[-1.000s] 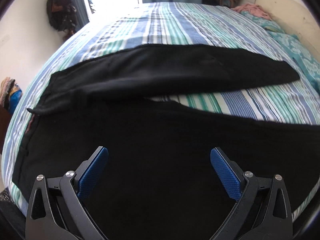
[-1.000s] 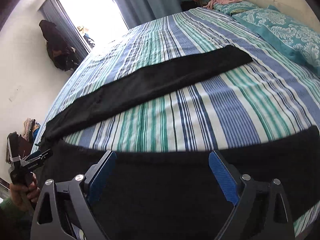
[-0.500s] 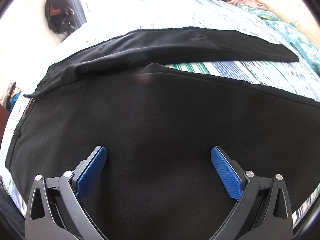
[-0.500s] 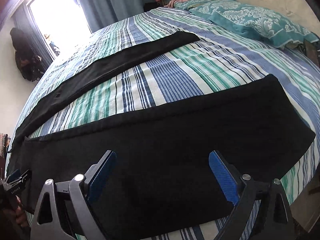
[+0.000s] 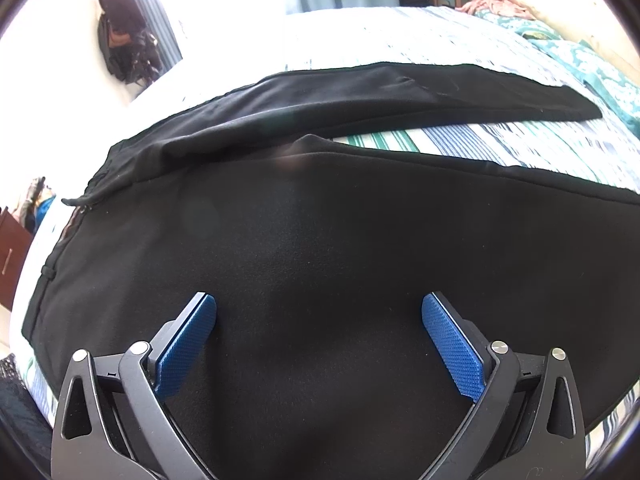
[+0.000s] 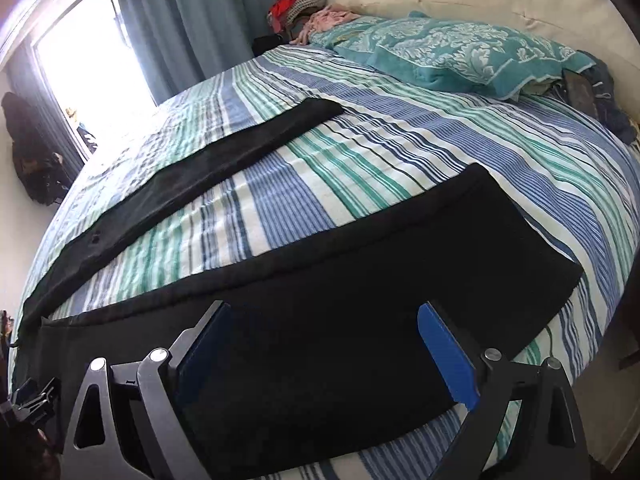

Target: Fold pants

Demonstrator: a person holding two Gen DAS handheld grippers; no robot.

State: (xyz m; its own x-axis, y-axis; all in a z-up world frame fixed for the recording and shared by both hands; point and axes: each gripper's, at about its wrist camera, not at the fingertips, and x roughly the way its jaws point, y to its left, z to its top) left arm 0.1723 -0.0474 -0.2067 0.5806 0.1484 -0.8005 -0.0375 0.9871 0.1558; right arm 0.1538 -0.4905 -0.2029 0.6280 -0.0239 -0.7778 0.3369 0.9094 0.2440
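Left wrist view: I have dropped in closer over a second, so the black pants [image 5: 320, 248] on the bed [image 5: 520, 140] now fill the frame beneath my left tongs [image 5: 319, 312], which gape wide and empty. Right wrist view: my right tongs [image 6: 324, 320], wide and empty too, have swung toward the near leg's cuff [image 6: 532, 248], short of the teal pillow [image 6: 460, 52]; I judge both grasps are imminent.

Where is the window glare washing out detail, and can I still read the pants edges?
Left wrist view: the far bedsheet and left wall are blown out white, but the black pants keep clear edges, though their surface is featureless. Right wrist view: only the window is overexposed; stripes and the near leg hem stay sharp. Both views bend at the rim.
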